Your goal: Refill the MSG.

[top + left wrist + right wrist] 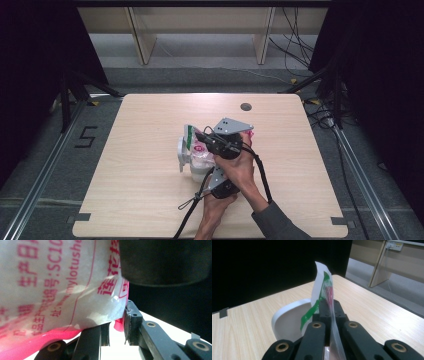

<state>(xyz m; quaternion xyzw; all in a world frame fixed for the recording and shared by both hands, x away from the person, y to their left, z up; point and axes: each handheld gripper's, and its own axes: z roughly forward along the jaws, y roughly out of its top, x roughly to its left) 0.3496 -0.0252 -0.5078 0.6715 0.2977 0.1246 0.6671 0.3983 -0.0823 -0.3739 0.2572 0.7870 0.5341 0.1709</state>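
Holding printed plastic bag over white bowl on worktop: right fingers pinching its top edge, left fingers gripping lower corner. Next, probably tearing open; needs steady opposing pull.

Bare table is lying open on the left, right and far sides, giving passage all round. The centre is being blocked: the plastic bag, the white bowl and both grippers are crowding together there. The person's crossed forearms are occupying the near edge, right of centre.
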